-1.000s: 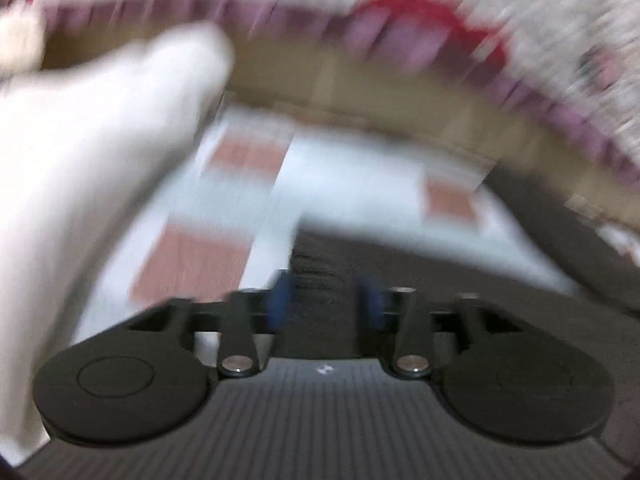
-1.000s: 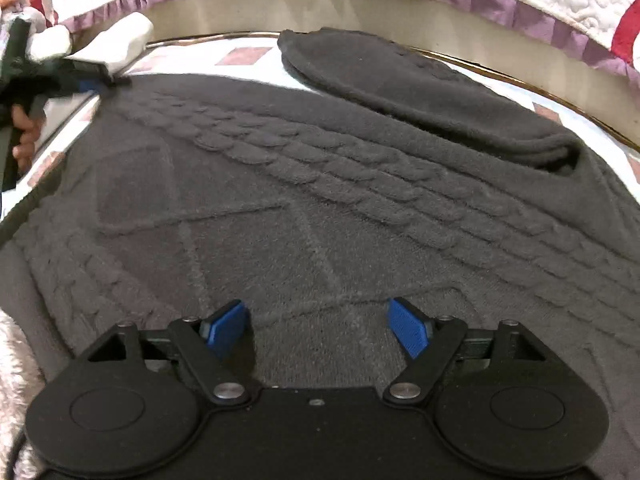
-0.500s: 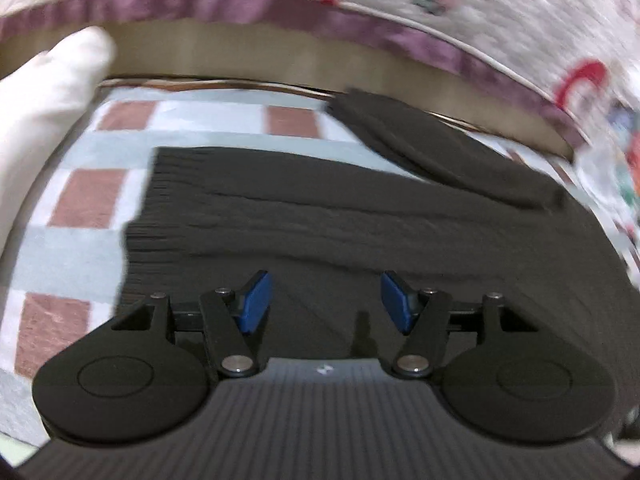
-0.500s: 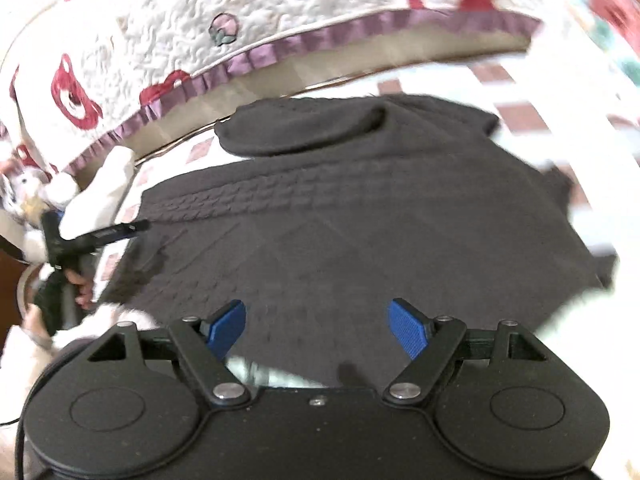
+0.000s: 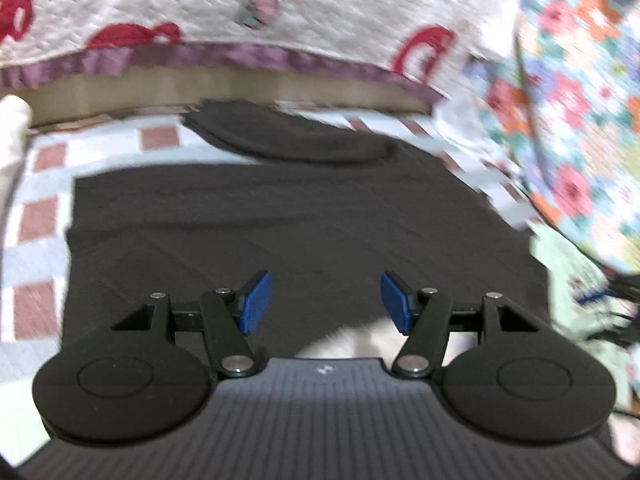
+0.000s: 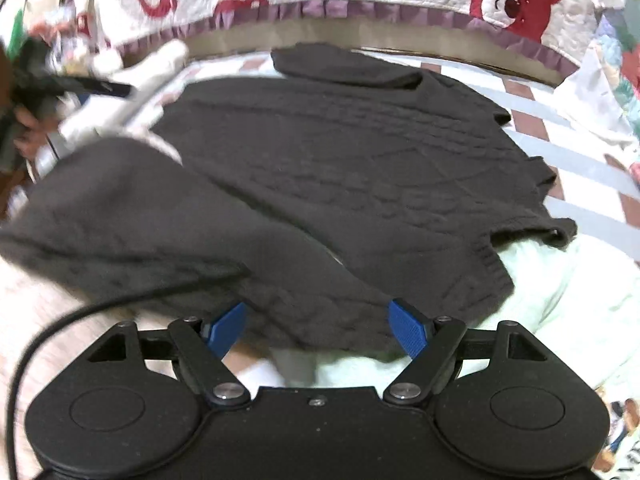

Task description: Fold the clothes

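Left wrist view. The left gripper (image 5: 326, 300) hangs above the dark grey sweater (image 5: 304, 216) with its blue pads (image 5: 256, 302) spread wide and nothing between them. The sweater lies flat on a checked red-and-white sheet (image 5: 38, 220), and one sleeve (image 5: 288, 136) is folded across its far edge. Behind it runs a purple-frilled quilt with red bear prints (image 5: 200, 20); a floral patchwork cloth (image 5: 580, 100) fills the right side. This view is blurred.

Right wrist view. The right gripper (image 6: 316, 330) is also wide open and grips nothing; its blue pads (image 6: 408, 330) sit over the sweater's near edge (image 6: 332, 320). The cable-knit sweater (image 6: 352, 176) is spread across the sheet (image 6: 580, 160), its near portion resting on a pale green garment (image 6: 560, 300). Its near-left part (image 6: 120, 216) lies bunched over a fluffy pale fabric (image 6: 48, 308). A black cable (image 6: 80, 312) crosses that corner. At far left, a hand (image 6: 28, 124) and the other gripper appear blurred beside a white cloth (image 6: 132, 80).
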Motion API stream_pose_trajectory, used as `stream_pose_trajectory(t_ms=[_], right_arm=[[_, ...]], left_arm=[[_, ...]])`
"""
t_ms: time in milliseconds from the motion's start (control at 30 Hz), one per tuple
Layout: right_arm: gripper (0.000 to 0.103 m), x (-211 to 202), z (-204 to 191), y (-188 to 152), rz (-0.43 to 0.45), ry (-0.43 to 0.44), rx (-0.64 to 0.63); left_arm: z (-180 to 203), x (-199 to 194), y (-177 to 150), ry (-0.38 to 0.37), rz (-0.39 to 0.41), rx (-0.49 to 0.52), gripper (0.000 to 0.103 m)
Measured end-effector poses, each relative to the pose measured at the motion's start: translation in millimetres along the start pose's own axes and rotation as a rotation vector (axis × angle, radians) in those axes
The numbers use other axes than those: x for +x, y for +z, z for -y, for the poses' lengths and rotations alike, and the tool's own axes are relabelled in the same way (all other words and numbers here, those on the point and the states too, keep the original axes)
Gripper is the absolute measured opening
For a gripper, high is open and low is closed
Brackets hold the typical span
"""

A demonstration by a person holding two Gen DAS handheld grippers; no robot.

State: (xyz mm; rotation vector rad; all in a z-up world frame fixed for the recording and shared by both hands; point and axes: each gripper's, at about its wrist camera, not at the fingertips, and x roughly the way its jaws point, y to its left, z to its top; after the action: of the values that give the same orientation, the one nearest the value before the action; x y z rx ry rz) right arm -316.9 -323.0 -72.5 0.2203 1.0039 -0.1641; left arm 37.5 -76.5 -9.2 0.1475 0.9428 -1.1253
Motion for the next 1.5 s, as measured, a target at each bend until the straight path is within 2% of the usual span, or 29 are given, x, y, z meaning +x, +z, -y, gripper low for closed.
stream_pose_trajectory(t_ms=[100,233,400,433,467,533,633,667,700,733,800,833,867,900,933,967,1000,1033,1100,1133,1200,1233,1267,1300,1367,1500], right_arm=[[0.082,18.8,-1.9,-10.6,-0.047,-0.072,-0.075],[0.082,32.5,-9.3,-26.1,-0.075,-0.151,-0.242],[0.079,28.2,-16.6,-34.4,0.053,-0.112,-0.283],[0.073,28.4,-18.3,-35.3,0.075,-0.100,-0.288],[0.057,28.9,-20.0,-36.3,0.097,-0.089,-0.293],[0.042,31.4,-22.7,-38.2,0.136,-0.075,-0.298],[0.027,35.1,-24.2,-41.4,0.185,-0.078,-0.290],[0.022,36.3,-22.0,-41.6,0.200,-0.078,-0.279],[0.021,37.4,-18.9,-41.2,0.214,-0.074,-0.262],[0.020,39.8,-14.6,-40.2,0.217,-0.064,-0.247],[0.021,44.7,-10.0,-39.2,0.201,-0.051,-0.232],[0.024,45.2,-10.6,-40.1,0.191,-0.056,-0.238],[0.031,45.5,-11.6,-41.3,0.180,-0.063,-0.247],[0.035,43.8,-12.7,-43.2,0.176,-0.072,-0.253],[0.046,42.4,-13.1,-46.0,0.173,-0.077,-0.255],[0.054,41.0,-13.4,-49.1,0.171,-0.082,-0.257],[0.058,41.7,-12.5,-51.9,0.167,-0.084,-0.262],[0.067,44.8,-12.5,-55.2,0.161,-0.086,-0.277],[0.070,49.8,-11.8,-60.1,0.175,-0.077,-0.297],[0.070,49.7,-9.2,-58.3,0.204,-0.073,-0.290],[0.066,51.5,-9.3,-54.5,0.232,-0.126,-0.289],[0.045,52.7,-8.9,-51.1,0.240,-0.154,-0.293],[0.019,54.0,-8.4,-47.4,0.247,-0.182,-0.297],[0.015,54.0,-3.8,-41.4,0.258,-0.194,-0.274],[0.014,49.5,11.0,-28.8,0.306,-0.151,-0.197],[0.013,45.0,39.1,8.8,0.412,-0.085,-0.056]], left_arm=[[14.5,-11.4,-13.1,-0.063,-0.053,-0.031,0.060],[34.3,-23.9,-27.2,-0.130,-0.100,-0.040,0.060],[46.7,-32.4,-38.8,-0.188,-0.134,-0.082,0.065],[47.0,-32.3,-40.7,-0.189,-0.141,-0.087,0.066],[47.1,-31.9,-42.3,-0.187,-0.147,-0.092,0.067],[46.7,-30.8,-46.5,-0.189,-0.166,-0.104,0.069],[46.3,-25.0,-56.4,-0.189,-0.193,-0.157,0.080],[46.9,-22.8,-58.0,-0.184,-0.191,-0.167,0.081],[48.8,-21.8,-58.4,-0.177,-0.184,-0.162,0.081],[53.2,-22.5,-57.6,-0.170,-0.182,-0.132,0.077],[63.8,-25.0,-55.2,-0.155,-0.180,-0.054,0.053],[69.2,-26.3,-54.0,-0.147,-0.179,-0.015,0.027],[74.5,-27.5,-52.8,-0.140,-0.178,0.024,0.020],[79.9,-30.4,-53.3,-0.132,-0.166,0.055,0.020],[83.0,-33.1,-53.2,-0.126,-0.153,0.068,0.017],[85.0,-35.5,-52.5,-0.121,-0.140,0.074,0.017],[85.3,-37.0,-51.7,-0.119,-0.126,0.069,0.017],[84.0,-37.8,-50.3,-0.122,-0.112,0.057,0.017],[80.0,-37.6,-46.3,-0.121,-0.081,0.037,0.017],[78.7,-36.7,-44.2,-0.117,-0.061,0.031,0.015],[76.6,-35.3,-39.1,-0.108,-0.017,0.027,0.015],[76.2,-35.2,-35.7,-0.104,0.010,0.031,0.015],[76.2,-35.8,-32.6,-0.102,0.038,0.038,0.015],[76.5,-36.5,-28.4,-0.102,0.073,0.049,0.015],[77.8,-33.8,-16.7,-0.071,0.111,0.077,0.014],[74.4,-19.2,21.3,0.093,0.196,0.154,0.014]])
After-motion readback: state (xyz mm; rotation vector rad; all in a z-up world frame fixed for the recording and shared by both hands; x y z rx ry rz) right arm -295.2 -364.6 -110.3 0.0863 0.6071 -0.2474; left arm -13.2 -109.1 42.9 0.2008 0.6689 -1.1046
